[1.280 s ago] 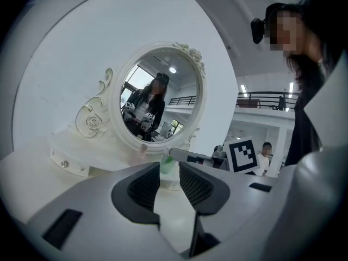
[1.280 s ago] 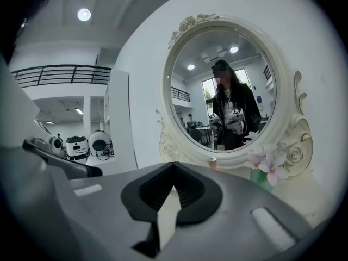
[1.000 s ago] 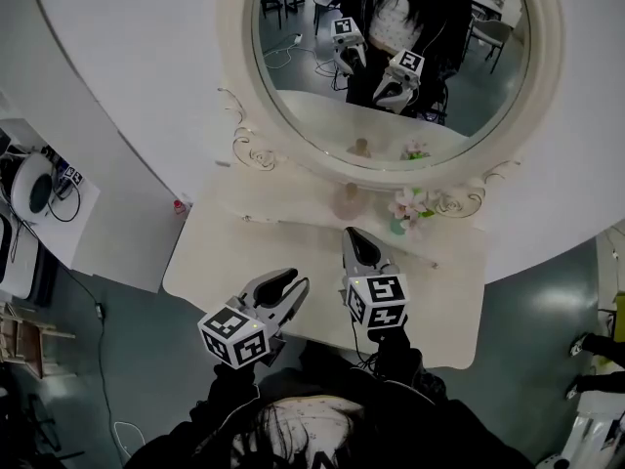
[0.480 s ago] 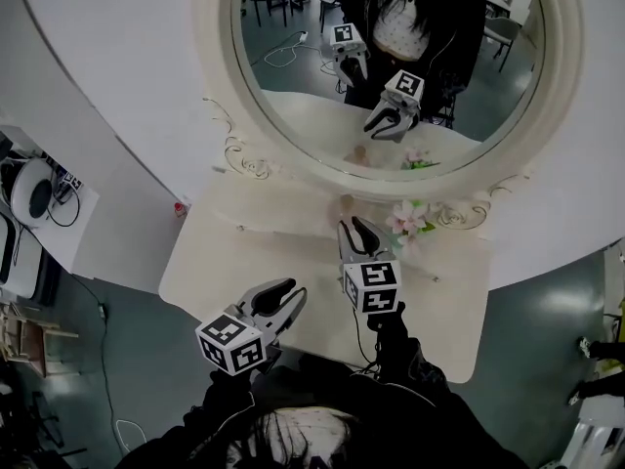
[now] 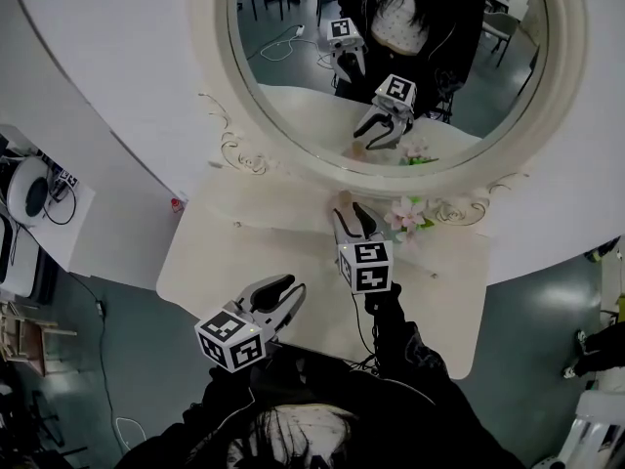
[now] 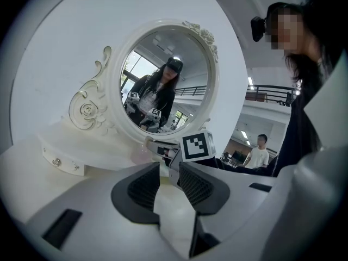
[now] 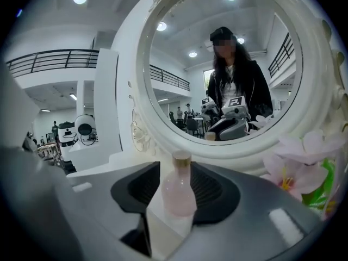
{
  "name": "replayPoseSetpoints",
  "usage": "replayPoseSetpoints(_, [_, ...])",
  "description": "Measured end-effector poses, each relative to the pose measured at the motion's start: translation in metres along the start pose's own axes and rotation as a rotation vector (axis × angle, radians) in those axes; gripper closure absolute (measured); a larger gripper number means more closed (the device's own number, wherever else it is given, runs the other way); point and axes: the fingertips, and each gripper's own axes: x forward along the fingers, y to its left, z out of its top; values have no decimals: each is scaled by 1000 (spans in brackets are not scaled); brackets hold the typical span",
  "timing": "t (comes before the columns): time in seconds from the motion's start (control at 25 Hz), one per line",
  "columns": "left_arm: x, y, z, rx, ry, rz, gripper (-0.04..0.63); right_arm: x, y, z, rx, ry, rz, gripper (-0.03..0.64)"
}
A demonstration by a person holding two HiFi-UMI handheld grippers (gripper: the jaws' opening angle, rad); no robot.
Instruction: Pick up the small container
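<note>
A white vanity table [image 5: 225,252] stands under a big round mirror [image 5: 391,57]. Over it the right gripper [image 5: 350,213] has just been spreading its jaws. They now stand wide, with the small container [image 7: 178,192], a pale pink bottle, upright between them and not pinched. Pink flowers [image 7: 296,165] sit just to that gripper's right. The left gripper [image 5: 286,286], clenched on nothing, hovers nearer the table's front edge.

No legible text or numbers

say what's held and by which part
Nothing yet: the right gripper has just been opening its jaws around the pink bottle, not pressing it; left gripper shut, empty.
</note>
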Motion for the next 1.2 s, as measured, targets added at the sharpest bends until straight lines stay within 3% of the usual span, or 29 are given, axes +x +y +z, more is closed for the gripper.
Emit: replayPoseSetpoints(1.2, [-3,40,26,28,54,-71,497,40,-17,-7,19,64,-130,435])
